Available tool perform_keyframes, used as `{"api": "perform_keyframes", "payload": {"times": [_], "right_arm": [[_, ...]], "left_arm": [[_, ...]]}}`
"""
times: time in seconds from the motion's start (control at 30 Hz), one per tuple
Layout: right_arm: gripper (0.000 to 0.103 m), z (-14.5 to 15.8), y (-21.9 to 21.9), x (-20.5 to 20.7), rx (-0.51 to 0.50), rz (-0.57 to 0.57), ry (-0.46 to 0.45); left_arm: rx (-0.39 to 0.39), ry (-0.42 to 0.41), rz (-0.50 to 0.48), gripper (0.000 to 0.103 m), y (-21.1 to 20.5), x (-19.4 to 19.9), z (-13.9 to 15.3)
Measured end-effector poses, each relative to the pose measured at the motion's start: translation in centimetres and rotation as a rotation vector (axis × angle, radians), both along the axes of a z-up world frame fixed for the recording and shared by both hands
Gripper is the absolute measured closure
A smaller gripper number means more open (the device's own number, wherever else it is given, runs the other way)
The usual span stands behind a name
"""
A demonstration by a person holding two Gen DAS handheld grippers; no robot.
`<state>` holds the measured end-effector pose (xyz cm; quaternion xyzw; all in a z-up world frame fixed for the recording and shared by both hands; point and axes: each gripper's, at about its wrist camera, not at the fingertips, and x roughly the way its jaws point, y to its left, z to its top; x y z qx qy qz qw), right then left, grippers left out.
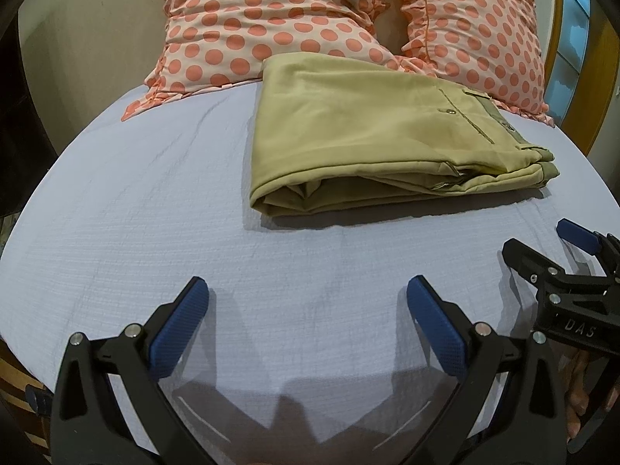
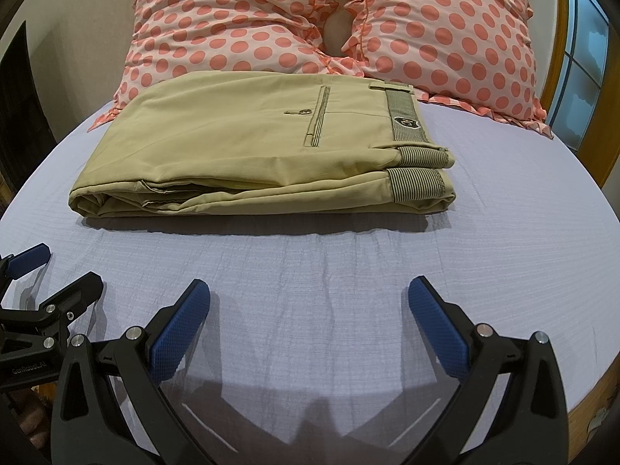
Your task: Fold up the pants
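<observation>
Khaki pants (image 1: pixel 368 131) lie folded in a flat stack on the lavender bed sheet (image 1: pixel 155 201), waistband to the right. They also show in the right wrist view (image 2: pixel 252 147), with a back pocket and button on top. My left gripper (image 1: pixel 308 294) is open and empty, hovering over the sheet in front of the pants. My right gripper (image 2: pixel 310 294) is open and empty, also short of the pants. The right gripper shows at the right edge of the left wrist view (image 1: pixel 542 248), and the left gripper at the left edge of the right wrist view (image 2: pixel 58 267).
Two pink pillows with coral polka dots (image 1: pixel 271 19) (image 2: pixel 445 31) lean at the head of the bed behind the pants. A wooden frame with glass panes (image 2: pixel 581 58) stands at the right. The bed's near edge (image 2: pixel 581 399) runs below the grippers.
</observation>
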<state>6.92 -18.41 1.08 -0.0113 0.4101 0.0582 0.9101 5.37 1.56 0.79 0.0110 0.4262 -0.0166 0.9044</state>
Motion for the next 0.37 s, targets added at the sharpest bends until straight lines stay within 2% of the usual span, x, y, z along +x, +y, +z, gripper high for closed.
{"api": "perform_keyframes", "payload": {"times": [0.37], "right_arm": [[0.001,-0.03,-0.06,-0.01,0.0,-0.001,0.0]], "left_arm": [[0.002,-0.008,0.001,0.002,-0.11,-0.14,0.04]]}}
